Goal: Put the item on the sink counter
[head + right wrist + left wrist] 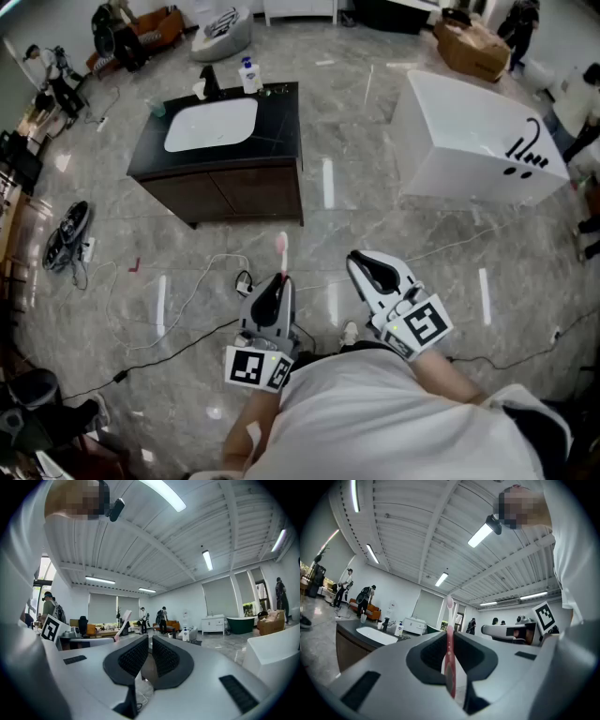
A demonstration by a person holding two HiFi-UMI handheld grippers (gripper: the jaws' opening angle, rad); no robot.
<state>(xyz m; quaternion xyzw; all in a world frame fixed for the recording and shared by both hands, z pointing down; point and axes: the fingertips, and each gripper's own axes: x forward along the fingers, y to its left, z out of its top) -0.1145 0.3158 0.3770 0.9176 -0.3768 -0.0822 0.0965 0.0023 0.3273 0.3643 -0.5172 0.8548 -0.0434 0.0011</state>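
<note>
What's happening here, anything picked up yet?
A person stands back from the sink counter, a gripper in each hand. The left gripper is shut on a pink toothbrush, its head pointing toward the counter. The right gripper carries nothing, fingers nearly together. The toothbrush is not yet on the counter.
</note>
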